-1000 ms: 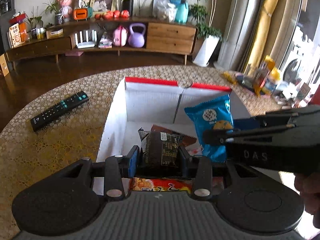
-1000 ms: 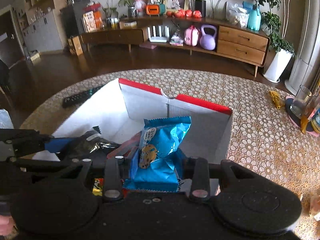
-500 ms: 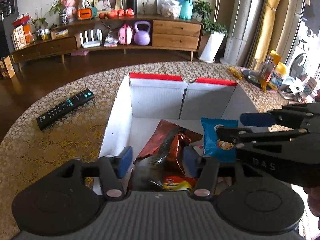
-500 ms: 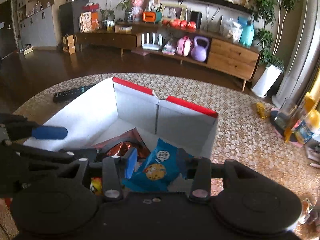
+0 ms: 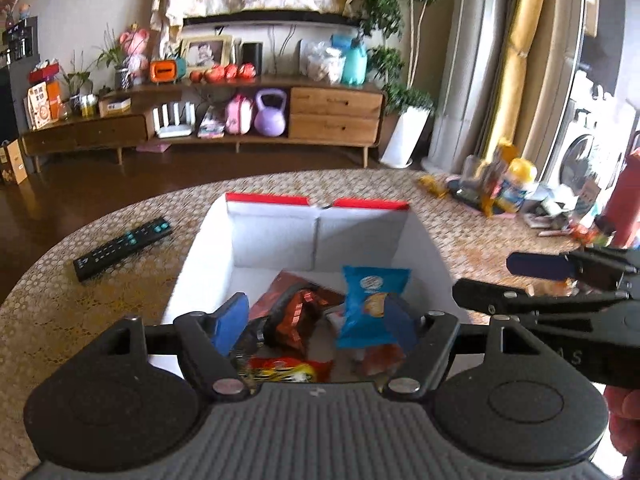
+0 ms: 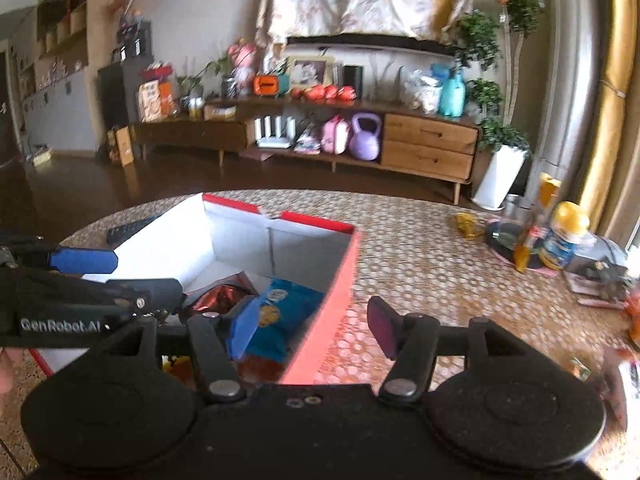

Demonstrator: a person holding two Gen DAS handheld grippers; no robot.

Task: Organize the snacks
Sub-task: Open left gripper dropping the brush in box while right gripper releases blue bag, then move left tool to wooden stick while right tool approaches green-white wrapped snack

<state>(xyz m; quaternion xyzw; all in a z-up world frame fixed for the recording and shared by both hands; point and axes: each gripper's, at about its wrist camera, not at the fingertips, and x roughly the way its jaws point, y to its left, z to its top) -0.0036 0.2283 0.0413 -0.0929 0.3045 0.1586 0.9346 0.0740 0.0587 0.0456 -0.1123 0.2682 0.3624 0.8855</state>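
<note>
**Both grippers hang empty over a box of snacks**

The left gripper [image 5: 316,320] hovers above the near end of a white cardboard box [image 5: 204,248] with red-edged flaps, its blue-padded fingers spread wide and gripping nothing. The right gripper [image 6: 310,328] is likewise splayed and empty, straddling the box's right wall [image 6: 336,300], one finger over the inside and the other over the patterned table [image 6: 432,240]. Inside the box lie a blue cookie packet [image 5: 370,304], leaning upright towards the right side, a reddish-brown foil packet [image 5: 298,312] beside it near the middle, and a red-and-yellow packet [image 5: 288,370] against the near wall; a further dark wrapper at the left finger's tip is too blurred to make out. A black remote control [image 5: 122,248] rests on the table well to the left of the box. At the table's far right edge stands a cluster of bottles and small items [image 6: 556,236]. A wooden sideboard [image 5: 200,120] carrying a purple kettlebell [image 5: 271,114] lines the wall beyond.
</note>
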